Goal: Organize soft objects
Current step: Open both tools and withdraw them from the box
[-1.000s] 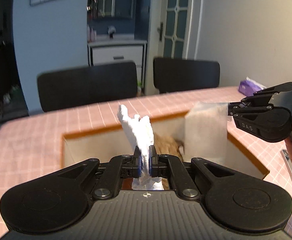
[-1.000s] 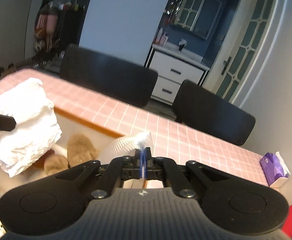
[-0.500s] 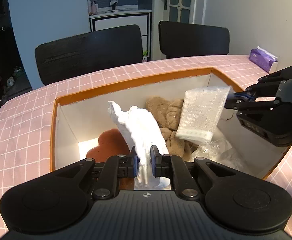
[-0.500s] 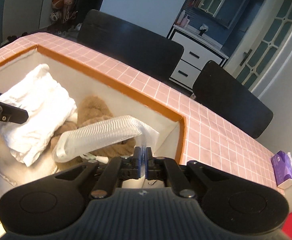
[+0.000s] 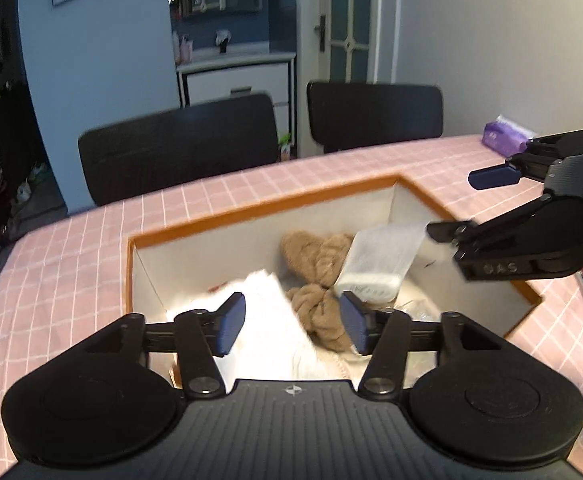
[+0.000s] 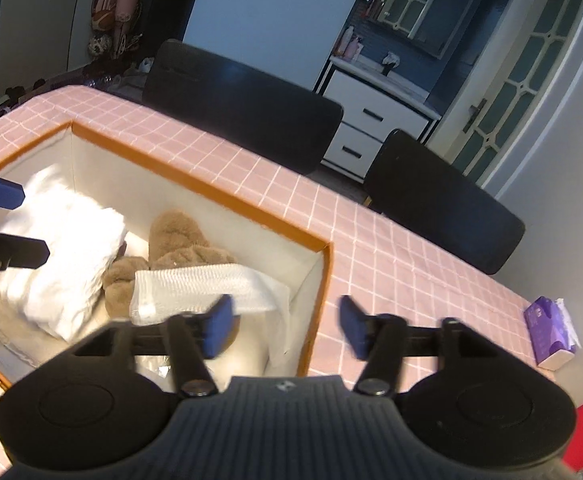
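Both grippers' fingers [image 5: 231, 322] just opened wide, empty; white towel [image 6: 63, 256] and mesh cloth [image 6: 199, 284] limp, light, best pinched at a folded edge.

Your pink checked table [image 6: 375, 240] carries the orange-rimmed box [image 6: 227, 200], and over at its far end, the purple tissue pack [image 6: 549, 332].

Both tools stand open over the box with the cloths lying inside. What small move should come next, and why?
Probably lift both tools up and away from the box. The left tool and right tool have just been opening, and nothing is between the jaws; the white towel and mesh cloth already lie inside beside the brown plush.
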Demonstrator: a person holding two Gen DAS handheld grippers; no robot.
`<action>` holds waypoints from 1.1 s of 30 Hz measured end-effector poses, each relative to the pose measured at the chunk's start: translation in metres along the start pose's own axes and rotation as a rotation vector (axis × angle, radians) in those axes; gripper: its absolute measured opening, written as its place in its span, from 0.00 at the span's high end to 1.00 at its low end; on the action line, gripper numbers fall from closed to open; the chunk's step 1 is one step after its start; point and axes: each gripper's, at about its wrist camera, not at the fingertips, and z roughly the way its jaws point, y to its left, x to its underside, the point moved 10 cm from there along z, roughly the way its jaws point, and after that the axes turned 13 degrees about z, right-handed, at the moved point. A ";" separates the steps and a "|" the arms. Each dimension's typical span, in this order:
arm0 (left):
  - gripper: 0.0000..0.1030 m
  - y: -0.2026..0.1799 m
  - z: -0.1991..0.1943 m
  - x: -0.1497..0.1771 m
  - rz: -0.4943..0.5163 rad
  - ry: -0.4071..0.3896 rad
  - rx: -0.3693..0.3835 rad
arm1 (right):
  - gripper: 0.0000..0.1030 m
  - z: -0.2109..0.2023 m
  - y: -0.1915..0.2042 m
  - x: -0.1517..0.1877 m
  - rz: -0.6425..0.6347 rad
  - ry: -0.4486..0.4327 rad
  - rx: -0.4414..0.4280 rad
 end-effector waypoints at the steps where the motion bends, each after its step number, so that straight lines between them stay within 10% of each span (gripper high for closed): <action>1: 0.32 -0.002 -0.006 -0.003 0.004 -0.019 0.000 | 0.27 -0.005 0.000 -0.002 0.001 -0.008 0.002; 22: 0.23 -0.044 -0.175 0.011 0.022 -0.413 -0.009 | 0.14 -0.153 0.027 0.060 0.218 -0.081 -0.199; 33: 0.21 -0.061 -0.188 0.091 -0.090 -0.424 -0.078 | 0.13 -0.192 0.045 0.144 0.377 -0.212 -0.262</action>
